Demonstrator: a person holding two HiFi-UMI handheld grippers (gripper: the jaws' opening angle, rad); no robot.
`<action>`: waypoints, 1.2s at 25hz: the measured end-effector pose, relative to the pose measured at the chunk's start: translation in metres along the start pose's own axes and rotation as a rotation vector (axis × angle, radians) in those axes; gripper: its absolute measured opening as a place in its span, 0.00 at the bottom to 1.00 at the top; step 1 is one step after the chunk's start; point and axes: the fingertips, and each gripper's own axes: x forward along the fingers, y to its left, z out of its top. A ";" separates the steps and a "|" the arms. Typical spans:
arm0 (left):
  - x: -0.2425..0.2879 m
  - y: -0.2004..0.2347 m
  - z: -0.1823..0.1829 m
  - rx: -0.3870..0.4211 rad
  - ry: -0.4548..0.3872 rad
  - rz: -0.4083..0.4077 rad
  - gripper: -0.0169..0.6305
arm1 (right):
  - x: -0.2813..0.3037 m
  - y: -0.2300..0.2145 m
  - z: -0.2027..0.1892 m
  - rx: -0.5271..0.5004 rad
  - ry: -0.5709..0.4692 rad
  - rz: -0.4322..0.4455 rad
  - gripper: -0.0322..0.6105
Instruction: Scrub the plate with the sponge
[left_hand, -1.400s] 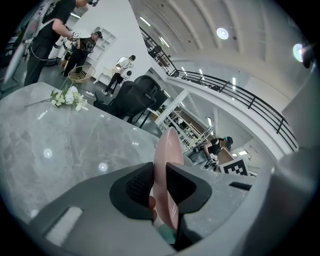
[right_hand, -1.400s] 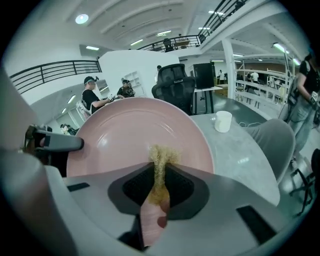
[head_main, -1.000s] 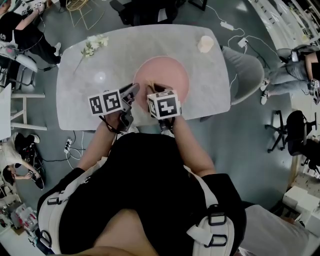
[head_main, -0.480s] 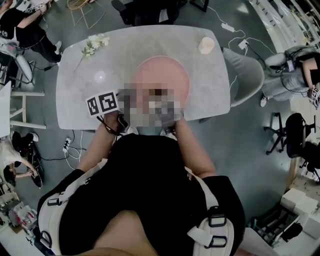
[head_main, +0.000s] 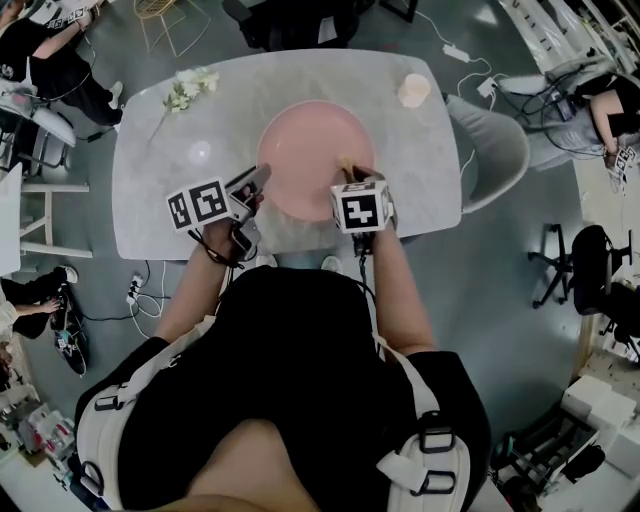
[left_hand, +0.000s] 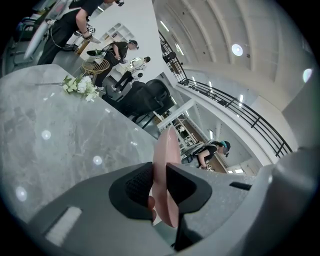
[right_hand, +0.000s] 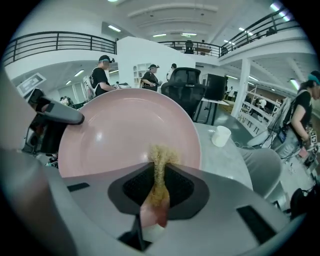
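Two grippers share the pink plate (head_main: 300, 150): the left gripper (left_hand: 159, 187) fingers clamp its rim between them, while the right gripper (right_hand: 159, 185) fingers squeeze the sponge (right_hand: 160, 160), its frayed tip against the plate just beyond.

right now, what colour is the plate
Pale pink; the plate shows best in the right gripper view.

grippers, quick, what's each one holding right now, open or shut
left gripper: closed on the rim of the pink plate.
right gripper: closed on the sponge.
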 end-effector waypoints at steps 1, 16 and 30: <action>0.001 0.000 0.001 0.002 0.002 0.001 0.14 | 0.001 -0.003 0.000 0.010 0.000 -0.007 0.15; 0.013 0.117 -0.032 -0.313 0.048 0.253 0.13 | -0.035 -0.025 0.020 0.206 -0.151 0.010 0.15; 0.018 0.204 -0.077 -0.400 0.128 0.554 0.12 | -0.046 -0.045 0.000 0.222 -0.122 -0.037 0.15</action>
